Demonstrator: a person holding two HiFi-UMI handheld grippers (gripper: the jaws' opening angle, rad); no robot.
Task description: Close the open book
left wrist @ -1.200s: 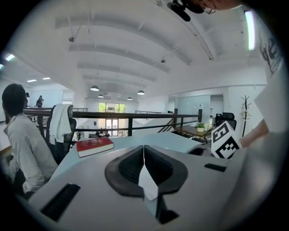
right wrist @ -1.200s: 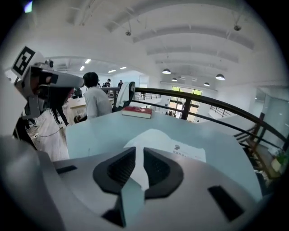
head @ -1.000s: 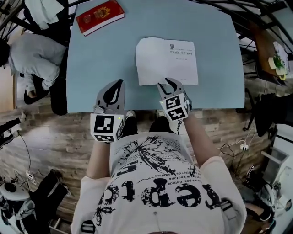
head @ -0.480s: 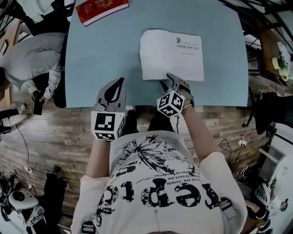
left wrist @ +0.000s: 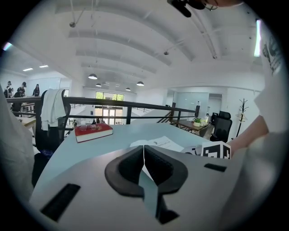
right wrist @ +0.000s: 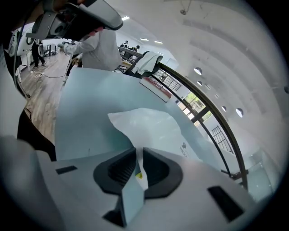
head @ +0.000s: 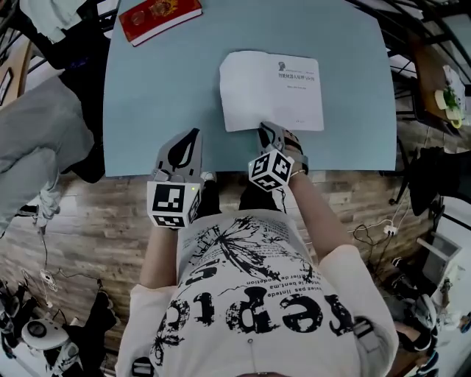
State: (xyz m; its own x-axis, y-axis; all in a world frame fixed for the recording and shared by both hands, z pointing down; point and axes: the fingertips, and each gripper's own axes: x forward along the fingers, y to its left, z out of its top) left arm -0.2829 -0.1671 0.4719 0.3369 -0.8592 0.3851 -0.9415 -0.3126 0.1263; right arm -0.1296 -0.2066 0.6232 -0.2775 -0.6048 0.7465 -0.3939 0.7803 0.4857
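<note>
The open book [head: 271, 90] lies flat on the light blue table [head: 162, 96], a white printed page facing up. My right gripper [head: 266, 129] is at the book's near edge, just left of its middle. In the right gripper view [right wrist: 137, 151] the jaws are closing, and the white page [right wrist: 149, 124] runs into the narrow gap between them, its left corner curled upward. My left gripper [head: 193, 133] hovers over the table's near edge, left of the book and apart from it. Its jaws [left wrist: 143, 146] are shut with nothing between them.
A red closed book [head: 159, 18] with glasses on it lies at the table's far left corner. A person in grey [head: 37, 140] stands off the table's left side. Chairs and a railing [left wrist: 135, 106] stand beyond the far edge.
My right gripper has rolled, dropped onto the book's near edge, and its jaws have narrowed around the page. The left gripper has hardly moved. The person at the left has shifted.
</note>
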